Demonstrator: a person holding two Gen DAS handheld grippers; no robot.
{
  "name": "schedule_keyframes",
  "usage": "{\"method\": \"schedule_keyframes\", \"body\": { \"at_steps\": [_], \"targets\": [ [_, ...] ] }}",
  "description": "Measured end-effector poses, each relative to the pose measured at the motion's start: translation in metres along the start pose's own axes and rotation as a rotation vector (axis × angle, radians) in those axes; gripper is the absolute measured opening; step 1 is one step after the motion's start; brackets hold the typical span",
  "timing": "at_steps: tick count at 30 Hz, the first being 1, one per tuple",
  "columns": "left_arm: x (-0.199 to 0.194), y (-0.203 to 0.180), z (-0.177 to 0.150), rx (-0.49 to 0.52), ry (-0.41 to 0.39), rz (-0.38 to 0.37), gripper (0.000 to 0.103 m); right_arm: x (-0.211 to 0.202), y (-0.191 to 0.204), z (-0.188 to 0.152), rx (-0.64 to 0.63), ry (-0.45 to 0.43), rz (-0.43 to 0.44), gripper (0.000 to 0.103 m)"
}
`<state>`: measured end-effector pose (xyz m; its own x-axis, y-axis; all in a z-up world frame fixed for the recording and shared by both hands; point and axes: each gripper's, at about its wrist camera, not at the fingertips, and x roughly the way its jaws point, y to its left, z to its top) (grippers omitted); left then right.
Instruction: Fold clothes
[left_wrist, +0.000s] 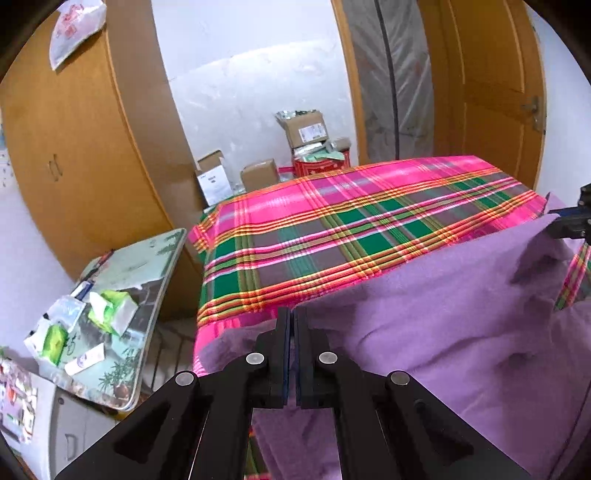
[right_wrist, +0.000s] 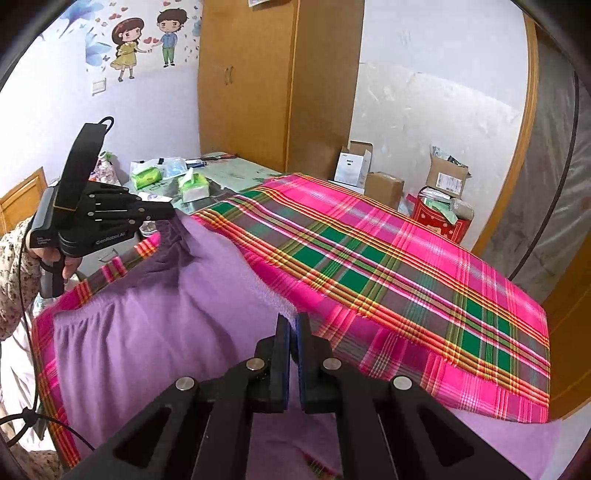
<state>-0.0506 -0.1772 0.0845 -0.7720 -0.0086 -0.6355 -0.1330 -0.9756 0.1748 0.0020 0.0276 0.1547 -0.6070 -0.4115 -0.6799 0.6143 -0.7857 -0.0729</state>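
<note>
Both grippers pinch one lifted edge of the purple garment (right_wrist: 155, 332): left gripper (left_wrist: 291, 321) and right gripper (right_wrist: 293, 328), fingers pressed together on cloth. Its long axis spans between them; bare plaid tabletop (right_wrist: 406, 266) lies ahead.

Both views bright, evenly lit; no hard shadows. Soft shade sits in the folds of the purple garment (left_wrist: 461, 332), just below the plaid cloth (left_wrist: 351, 229). Mild sheen on the wall above that cloth. Strong fisheye bending (wardrobe (right_wrist: 258, 81) and door frames curve), black vignette at the corners. Near gripper links slightly soft; colours saturated.
</note>
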Motion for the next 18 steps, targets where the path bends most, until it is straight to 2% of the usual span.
{"method": "schedule_keyframes", "body": {
  "at_steps": [18],
  "targets": [
    [-0.053,-0.014,-0.037,-0.026,-0.013,0.030,0.002,-0.041,0.033,-0.027,-0.014,-0.034,0.019,0.003]
  ]
}}
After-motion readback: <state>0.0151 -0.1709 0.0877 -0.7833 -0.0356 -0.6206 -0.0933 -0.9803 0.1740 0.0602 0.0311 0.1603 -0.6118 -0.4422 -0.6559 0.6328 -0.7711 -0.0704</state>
